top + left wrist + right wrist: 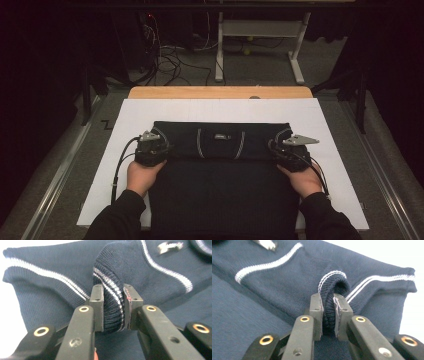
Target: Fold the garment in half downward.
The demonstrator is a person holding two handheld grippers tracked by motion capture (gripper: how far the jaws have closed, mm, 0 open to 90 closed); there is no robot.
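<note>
A dark navy knit sweater (220, 175) with thin white stripes lies folded on a white sheet (325, 125). A small label (220, 136) sits mid-way along its far folded band. My left gripper (152, 146) is at the left end of that band. In the left gripper view, the left gripper (113, 293) is shut on a bunched fold of ribbed, striped edge (107, 277). My right gripper (286, 147) is at the band's right end. In the right gripper view, the right gripper (329, 298) pinches a similar ribbed fold (337, 281). Both hands rest on the garment's sides.
The sheet covers a wooden table (220, 92). Beyond its far edge are the floor, a tangle of cables (170, 60) and a white desk frame (260, 30). Metal rails (60, 170) run along both sides of the table.
</note>
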